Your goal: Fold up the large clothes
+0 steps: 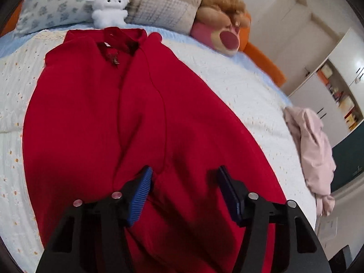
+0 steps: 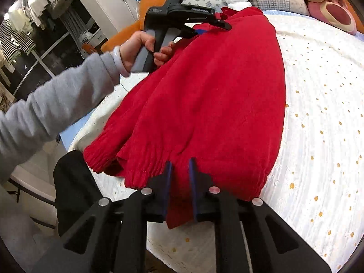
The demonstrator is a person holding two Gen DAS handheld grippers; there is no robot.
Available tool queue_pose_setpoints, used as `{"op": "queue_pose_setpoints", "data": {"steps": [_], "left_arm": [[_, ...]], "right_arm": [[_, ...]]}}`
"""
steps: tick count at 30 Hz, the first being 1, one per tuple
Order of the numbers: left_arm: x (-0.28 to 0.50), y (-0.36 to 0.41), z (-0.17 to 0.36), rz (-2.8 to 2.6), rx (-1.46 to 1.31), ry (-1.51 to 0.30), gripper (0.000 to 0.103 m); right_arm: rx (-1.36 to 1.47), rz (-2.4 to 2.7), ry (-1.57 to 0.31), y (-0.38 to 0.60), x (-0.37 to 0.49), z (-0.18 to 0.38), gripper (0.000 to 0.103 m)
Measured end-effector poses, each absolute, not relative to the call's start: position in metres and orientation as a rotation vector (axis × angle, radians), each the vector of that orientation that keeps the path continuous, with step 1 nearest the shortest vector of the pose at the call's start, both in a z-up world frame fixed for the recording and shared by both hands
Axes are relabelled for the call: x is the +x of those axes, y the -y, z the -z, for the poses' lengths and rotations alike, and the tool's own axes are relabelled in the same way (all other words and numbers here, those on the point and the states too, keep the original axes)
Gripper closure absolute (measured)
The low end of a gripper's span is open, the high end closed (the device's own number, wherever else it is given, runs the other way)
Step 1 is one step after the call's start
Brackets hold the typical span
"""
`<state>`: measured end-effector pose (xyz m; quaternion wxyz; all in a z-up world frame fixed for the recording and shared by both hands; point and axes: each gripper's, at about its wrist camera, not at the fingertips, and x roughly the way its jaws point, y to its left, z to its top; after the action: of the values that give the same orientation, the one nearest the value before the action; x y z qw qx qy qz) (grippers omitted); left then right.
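A large red sweater (image 1: 136, 118) lies lengthwise on the white bedspread (image 1: 227, 77), collar toward the pillows, its sides folded inward. My left gripper (image 1: 184, 173) is open and hovers just above the sweater's body, holding nothing. In the right wrist view the left gripper (image 2: 213, 26) is held by a hand over the sweater's left side near the collar. My right gripper (image 2: 180, 166) is shut on the ribbed bottom hem of the sweater (image 2: 204, 104) at the near edge of the bed.
A white plush toy (image 1: 109, 8), pillows (image 1: 159, 6) and a brown and pink plush (image 1: 225, 25) sit at the head of the bed. A pink garment (image 1: 311, 150) hangs off the bed's right edge. A wardrobe (image 1: 329, 75) stands beyond. A black garment (image 2: 72, 188) lies at the near left.
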<state>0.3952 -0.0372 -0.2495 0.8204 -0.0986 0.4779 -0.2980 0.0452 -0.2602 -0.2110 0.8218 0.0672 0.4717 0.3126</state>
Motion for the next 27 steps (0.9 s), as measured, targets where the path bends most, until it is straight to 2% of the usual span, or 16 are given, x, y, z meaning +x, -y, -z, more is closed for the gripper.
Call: {"op": "queue_pose_setpoints", "data": {"steps": [3,4,5,6,7,8,12,15,21,27], "left_arm": [[0.392,0.033,0.240,0.600,-0.233,-1.030,0.042],[0.387,0.029,0.231,0.583,-0.249,-1.038,0.038],[0.379,0.026,0.223,0.586,-0.257,-1.036,0.033],[0.367,0.022,0.212,0.596,-0.261,-1.018,0.029],[0.347,0.015,0.197,0.602,-0.251,-0.988,0.020],[0.330,0.008,0.188,0.607,-0.237,-0.974,0.013],[0.246,-0.028,0.164,0.628,-0.253,-0.961,0.011],[0.199,-0.051,0.172,0.596,-0.301,-1.032,0.010],[0.134,-0.086,0.244,0.545,-0.486,-1.244,0.010],[0.097,-0.087,0.286,0.609,-0.656,-1.237,0.010]], "right_arm": [[0.161,-0.694,-1.028,0.264,0.049,0.203,0.085],[0.196,-0.711,-1.037,0.267,0.051,0.199,0.077],[0.242,-0.735,-1.041,0.273,0.051,0.195,0.061],[0.286,-0.754,-1.037,0.280,0.051,0.187,0.053],[0.307,-0.747,-1.017,0.290,0.049,0.179,0.043],[0.317,-0.728,-0.994,0.302,0.046,0.170,0.042],[0.408,-0.710,-0.997,0.338,0.042,0.162,0.042],[0.499,-0.699,-1.055,0.356,0.050,0.173,0.040],[0.635,-0.721,-1.236,0.348,0.069,0.213,0.039],[0.552,-0.672,-1.314,0.331,0.078,0.231,0.037]]}}
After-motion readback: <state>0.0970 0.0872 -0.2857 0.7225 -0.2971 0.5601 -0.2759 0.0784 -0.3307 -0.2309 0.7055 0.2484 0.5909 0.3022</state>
